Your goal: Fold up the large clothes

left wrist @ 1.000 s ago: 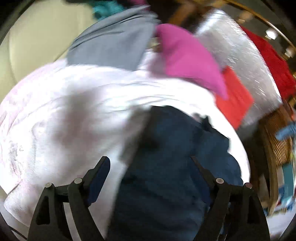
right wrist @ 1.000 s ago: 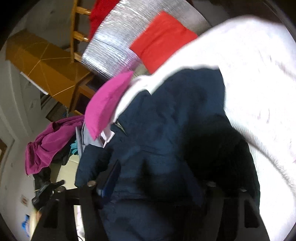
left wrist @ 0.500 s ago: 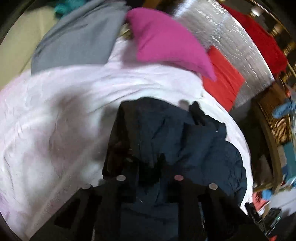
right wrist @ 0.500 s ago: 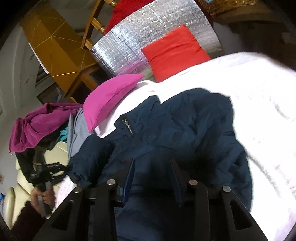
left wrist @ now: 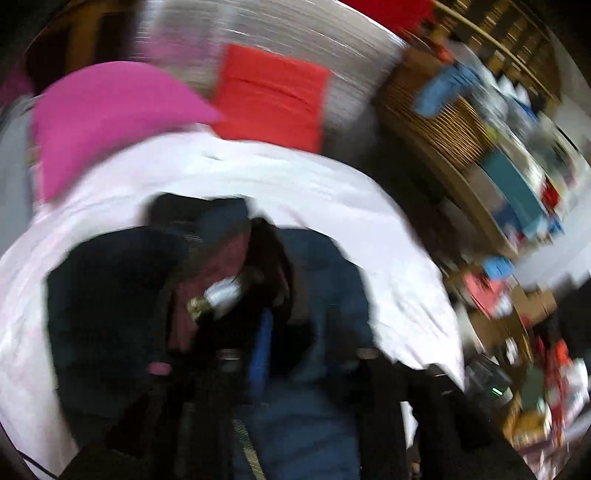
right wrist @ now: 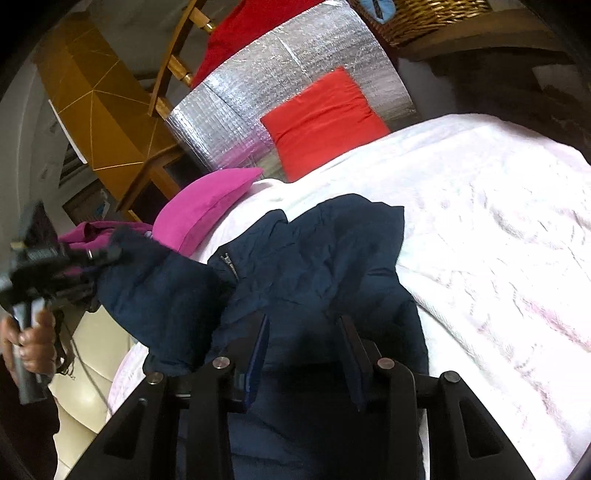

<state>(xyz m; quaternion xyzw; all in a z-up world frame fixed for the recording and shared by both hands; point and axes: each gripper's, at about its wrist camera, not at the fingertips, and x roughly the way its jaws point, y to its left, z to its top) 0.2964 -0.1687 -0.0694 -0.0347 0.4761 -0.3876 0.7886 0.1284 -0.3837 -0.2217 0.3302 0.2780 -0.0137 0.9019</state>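
A navy puffer jacket (right wrist: 325, 258) lies crumpled on a white blanket (right wrist: 498, 229) over the bed. My right gripper (right wrist: 304, 325) sits at its near hem. Padded fabric fills the gap between its fingers, and the jaws are opening slightly. A hand (right wrist: 33, 339) at the far left carries my left gripper (right wrist: 107, 254), which holds one sleeve (right wrist: 155, 280) raised off the bed. The left wrist view is badly blurred. There my left gripper (left wrist: 314, 343) has dark jacket (left wrist: 325, 295) cloth between its fingers, and its jaws are opening too.
A pink pillow (right wrist: 203, 206) and a red cushion (right wrist: 321, 122) lean at the head of the bed against a silver foil mat (right wrist: 258, 92). Behind stand a wooden chair (right wrist: 173, 66), a wicker basket (right wrist: 436, 14) and cluttered shelves (left wrist: 517, 177). A magenta garment (right wrist: 92, 232) and cream sofa (right wrist: 92, 362) are at left.
My left gripper went from wide open to closed on the jacket, then swung up and sideways, rolling, with the sleeve. My right gripper narrowed onto the hem and rose a little.
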